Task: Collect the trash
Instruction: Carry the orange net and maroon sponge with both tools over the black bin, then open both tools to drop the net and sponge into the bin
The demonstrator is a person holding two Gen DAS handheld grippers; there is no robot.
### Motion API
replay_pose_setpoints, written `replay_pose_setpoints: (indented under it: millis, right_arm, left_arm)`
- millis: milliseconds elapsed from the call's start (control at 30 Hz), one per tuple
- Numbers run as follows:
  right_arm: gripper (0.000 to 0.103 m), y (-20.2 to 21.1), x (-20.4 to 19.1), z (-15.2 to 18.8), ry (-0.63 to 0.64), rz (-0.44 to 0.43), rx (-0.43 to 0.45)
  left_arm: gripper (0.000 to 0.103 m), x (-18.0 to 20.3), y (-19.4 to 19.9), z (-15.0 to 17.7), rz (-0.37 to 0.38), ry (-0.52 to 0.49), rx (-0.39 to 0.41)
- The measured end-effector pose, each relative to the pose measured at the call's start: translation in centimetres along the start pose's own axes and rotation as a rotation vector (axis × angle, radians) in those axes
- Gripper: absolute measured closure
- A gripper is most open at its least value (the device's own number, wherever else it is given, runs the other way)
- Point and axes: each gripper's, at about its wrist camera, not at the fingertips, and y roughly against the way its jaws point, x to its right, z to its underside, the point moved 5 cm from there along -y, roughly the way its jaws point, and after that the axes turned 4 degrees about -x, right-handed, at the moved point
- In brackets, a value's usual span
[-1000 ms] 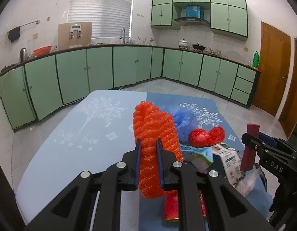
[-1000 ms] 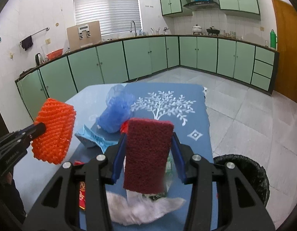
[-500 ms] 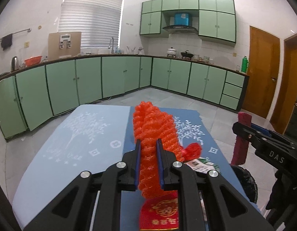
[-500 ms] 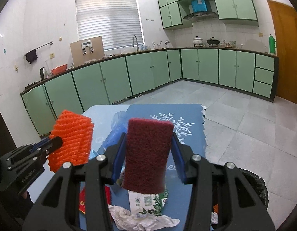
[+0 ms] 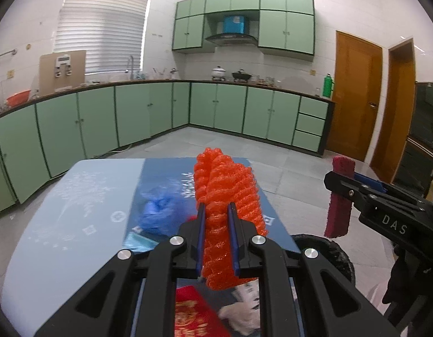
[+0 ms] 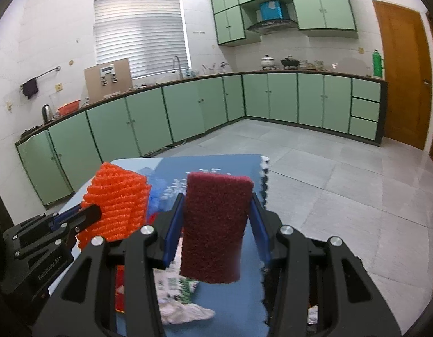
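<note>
The left gripper (image 5: 215,210) is clamped on a crumpled orange foam net sleeve (image 5: 226,191) held upright above the blue tree-patterned table cover (image 5: 84,205), while the right gripper (image 6: 216,205), marked "DAS" on its side in the left wrist view, pinches a dark red rectangular scouring pad (image 6: 215,227) upright between its blue pads. Below them on the cover lie a blue crumpled plastic bag (image 5: 160,213), a red packet with gold characters (image 5: 194,314), crumpled white tissue (image 6: 185,313) and a green-printed wrapper (image 6: 177,289). A round black trash bin (image 5: 328,255) stands on the floor just beside the table's right edge; its contents cannot be made out.
</note>
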Motion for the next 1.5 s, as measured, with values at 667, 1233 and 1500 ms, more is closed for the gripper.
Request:
replay_pose_setpoints:
  millis: [667, 1233, 1500]
  right_arm:
    - [0.060, 2.1, 13.4, 4.0, -0.127, 0.203, -0.027]
    - [0.060, -0.4, 21.9, 9.0, -0.206, 0.326, -0.124]
    - [0.059, -2.9, 24.1, 10.9, -0.234, 0.340, -0.188]
  left_arm:
    - [0.088, 11.8, -5.9, -0.3, 0.201, -0.101, -0.075]
    - [0.088, 19.6, -13.1, 1.6, 0.296, -0.152, -0.181]
    - [0.088, 21.2, -16.0, 2.8, 0.292, -0.180, -0.236]
